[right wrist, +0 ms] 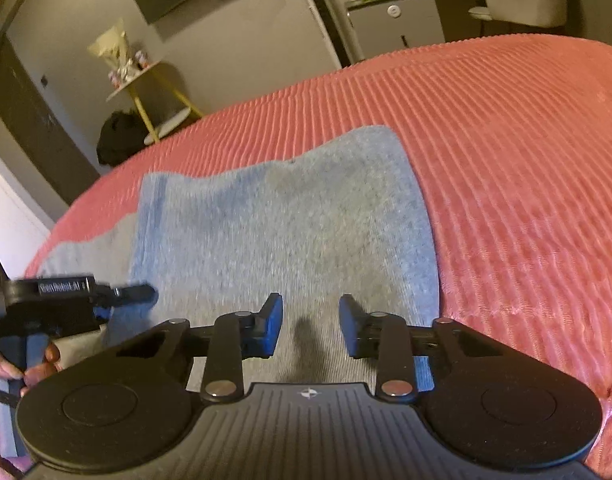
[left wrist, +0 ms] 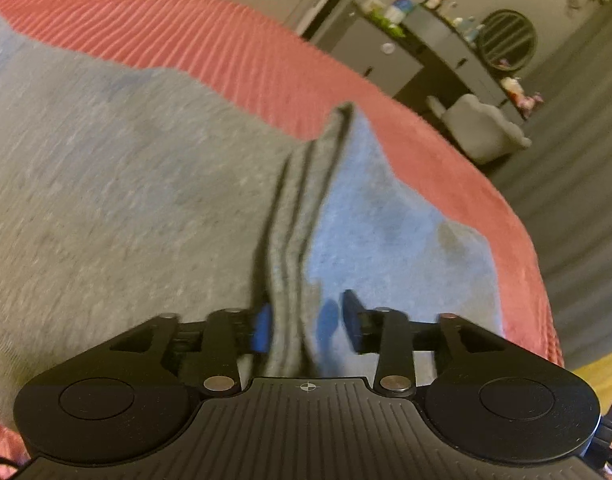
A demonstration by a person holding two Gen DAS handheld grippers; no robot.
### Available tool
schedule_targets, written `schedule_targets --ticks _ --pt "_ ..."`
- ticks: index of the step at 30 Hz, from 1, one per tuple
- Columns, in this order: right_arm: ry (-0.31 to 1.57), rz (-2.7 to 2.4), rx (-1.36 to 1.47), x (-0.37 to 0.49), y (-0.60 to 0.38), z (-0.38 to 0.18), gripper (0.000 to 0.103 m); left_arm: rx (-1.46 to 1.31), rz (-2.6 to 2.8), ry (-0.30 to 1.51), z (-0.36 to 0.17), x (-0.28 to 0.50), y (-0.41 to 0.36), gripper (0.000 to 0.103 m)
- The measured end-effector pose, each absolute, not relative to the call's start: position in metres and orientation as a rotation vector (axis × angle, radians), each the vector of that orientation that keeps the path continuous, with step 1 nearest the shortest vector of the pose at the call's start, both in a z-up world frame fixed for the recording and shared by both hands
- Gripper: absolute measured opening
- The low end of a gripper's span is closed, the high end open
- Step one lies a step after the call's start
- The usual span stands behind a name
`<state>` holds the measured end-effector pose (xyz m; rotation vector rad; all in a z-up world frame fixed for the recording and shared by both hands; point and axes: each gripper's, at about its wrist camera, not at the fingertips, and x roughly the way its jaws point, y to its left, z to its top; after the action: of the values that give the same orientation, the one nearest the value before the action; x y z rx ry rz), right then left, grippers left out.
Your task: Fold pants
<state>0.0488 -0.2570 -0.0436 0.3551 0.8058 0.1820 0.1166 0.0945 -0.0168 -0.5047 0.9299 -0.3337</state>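
Observation:
Grey-blue pants (left wrist: 125,200) lie on a red ribbed bedspread (left wrist: 185,32). In the left wrist view a raised ridge of stacked fabric edges (left wrist: 301,216) runs from the far hem back between the fingers. My left gripper (left wrist: 306,322) is open, with that ridge against its left pad (left wrist: 262,326) and the right pad apart from it. In the right wrist view the folded pants (right wrist: 289,216) lie flat. My right gripper (right wrist: 310,326) is open and empty, low over the near part. The left gripper also shows at the left edge (right wrist: 133,294).
The bed's edge (left wrist: 526,240) curves down the right of the left wrist view, floor beyond. A dark cabinet with bottles (left wrist: 418,32) and a pale chair (left wrist: 482,128) stand past it. A yellow side table (right wrist: 153,88) and dark bag (right wrist: 117,140) stand beyond the bed.

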Motion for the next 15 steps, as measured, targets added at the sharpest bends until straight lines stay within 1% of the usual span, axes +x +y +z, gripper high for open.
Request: schedule_targets --ticks 1,7,11,15 --pt "0.812 0.181 0.341 0.049 -0.256 -0.044 0.029 -0.501 -0.339 0.922 -0.016 0.116 0.093 0.052" --pt "0.806 0.143 0.249 0.073 -0.252 -0.041 0.028 -0.447 -0.308 0.904 -0.019 0.116 0.083 0.054" --pt "0.789 0.092 0.158 0.114 -0.243 -0.035 0.028 -0.391 -0.313 0.890 -0.021 0.111 0.079 0.057" --pt "0.763 0.028 0.149 0.164 -0.243 -0.037 0.026 -0.376 -0.321 0.880 -0.021 0.114 0.074 0.060"
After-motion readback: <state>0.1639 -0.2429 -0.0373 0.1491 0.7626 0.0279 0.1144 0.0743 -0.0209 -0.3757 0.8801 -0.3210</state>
